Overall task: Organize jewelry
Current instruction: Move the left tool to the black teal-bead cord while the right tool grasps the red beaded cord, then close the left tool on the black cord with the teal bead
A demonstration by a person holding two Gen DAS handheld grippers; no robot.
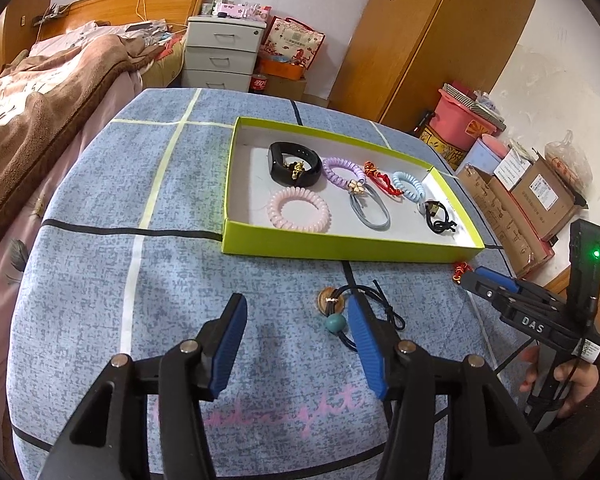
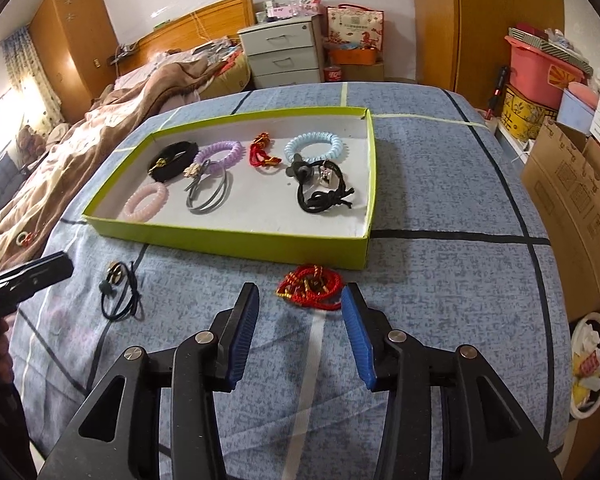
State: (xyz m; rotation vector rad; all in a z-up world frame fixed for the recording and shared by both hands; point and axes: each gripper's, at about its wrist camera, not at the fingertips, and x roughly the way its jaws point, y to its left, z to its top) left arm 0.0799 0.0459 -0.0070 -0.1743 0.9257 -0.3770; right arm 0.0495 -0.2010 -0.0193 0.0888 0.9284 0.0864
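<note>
Most of the sorting looks done to us: the shallow lime-green cardboard tray (image 2: 260,246) already holds the black wristband (image 1: 294,165), pink (image 1: 299,209), lilac (image 1: 342,170) and pale-blue spiral hair ties (image 2: 315,147), a grey elastic loop (image 1: 370,210), a small red knotted cord (image 2: 263,155) and a black bow tie-band (image 2: 324,196)

Two pieces remain on the blue checked worktop (image 2: 440,280): the black cord with wooden and teal beads (image 1: 334,312) at the left gripper's (image 1: 296,312) one o'clock, and the red braided bracelet (image 2: 310,286) at the right gripper's (image 2: 300,300) twelve o'clock

Both jaws stand wide apart, holding nothing
</note>
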